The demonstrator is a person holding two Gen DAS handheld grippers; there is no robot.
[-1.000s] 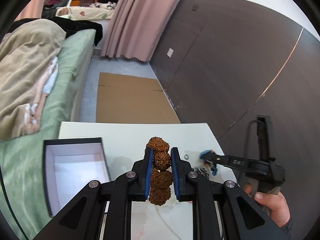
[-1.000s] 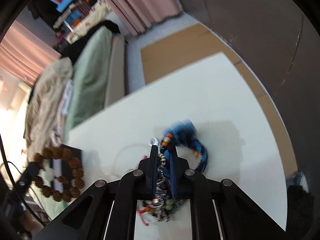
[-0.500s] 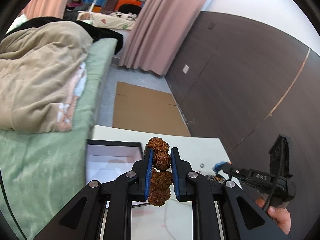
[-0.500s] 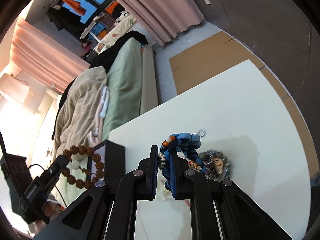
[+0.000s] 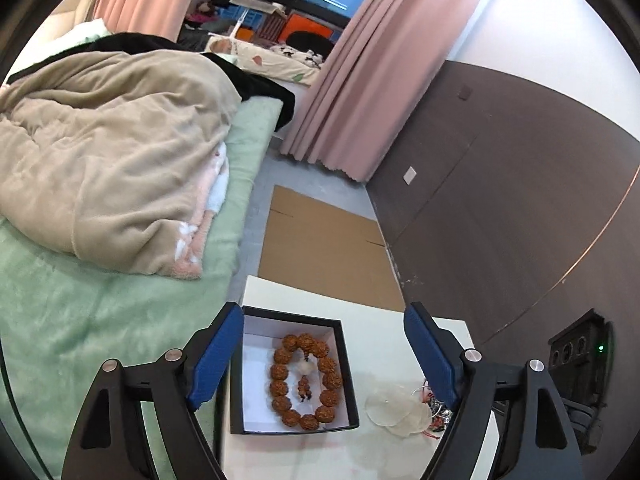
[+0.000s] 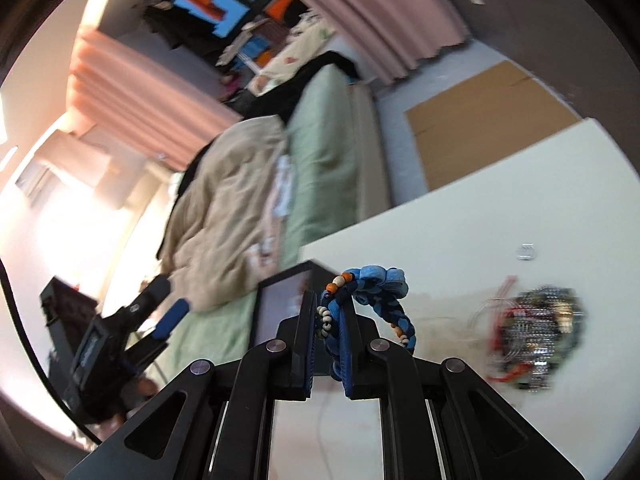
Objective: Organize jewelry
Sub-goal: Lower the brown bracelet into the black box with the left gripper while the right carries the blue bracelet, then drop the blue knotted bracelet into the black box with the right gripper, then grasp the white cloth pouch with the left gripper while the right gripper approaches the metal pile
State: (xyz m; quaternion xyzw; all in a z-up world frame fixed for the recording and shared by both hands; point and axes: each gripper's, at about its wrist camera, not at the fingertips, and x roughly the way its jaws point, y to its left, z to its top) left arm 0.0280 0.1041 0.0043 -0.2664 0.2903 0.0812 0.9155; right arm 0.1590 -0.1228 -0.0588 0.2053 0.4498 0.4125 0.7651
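A brown bead bracelet (image 5: 306, 381) lies inside the black box with a white lining (image 5: 349, 376) on the white table. My left gripper (image 5: 324, 356) is open and empty, held above the box. My right gripper (image 6: 329, 322) is shut on a blue braided bracelet (image 6: 380, 286) and holds it above the table, next to the box (image 6: 280, 304). My left gripper also shows in the right wrist view (image 6: 160, 316), at the left. A pile of silver and red jewelry (image 6: 536, 336) lies on the table to the right.
A small silver ring (image 6: 525, 251) lies on the table. Clear discs (image 5: 394, 408) and part of the jewelry pile (image 5: 434, 404) lie right of the box. A bed with a beige blanket (image 5: 108, 184) is at the left. A dark wall (image 5: 520, 200) is at the right.
My left gripper opened and let the brown bead bracelet drop into the box. My right gripper lifted the blue bracelet and carried it left toward the box.
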